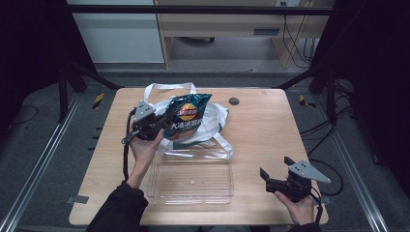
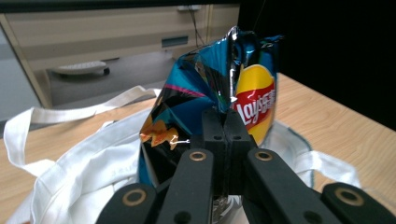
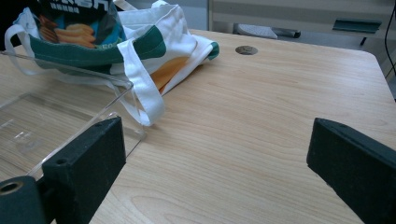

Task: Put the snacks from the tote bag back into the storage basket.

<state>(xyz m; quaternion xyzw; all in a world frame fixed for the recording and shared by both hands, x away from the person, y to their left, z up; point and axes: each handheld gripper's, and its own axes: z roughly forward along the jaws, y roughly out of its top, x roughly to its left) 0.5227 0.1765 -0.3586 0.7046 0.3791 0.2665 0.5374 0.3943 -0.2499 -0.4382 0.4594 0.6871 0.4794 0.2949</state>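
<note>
Right gripper (image 1: 274,175) sits near the right front edge, jaws spread wide apart over bare table (image 1: 261,130). Clear tray (image 1: 190,181) is front center. Further back, left gripper (image 1: 162,121) is clamped on the chip bag (image 1: 186,118) edge (held above the white tote (image 1: 212,121)).

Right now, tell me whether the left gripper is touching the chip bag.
Touching. In the left gripper view the left gripper has its jaws closed on the edge of the chip bag, pinching the foil between them.
</note>
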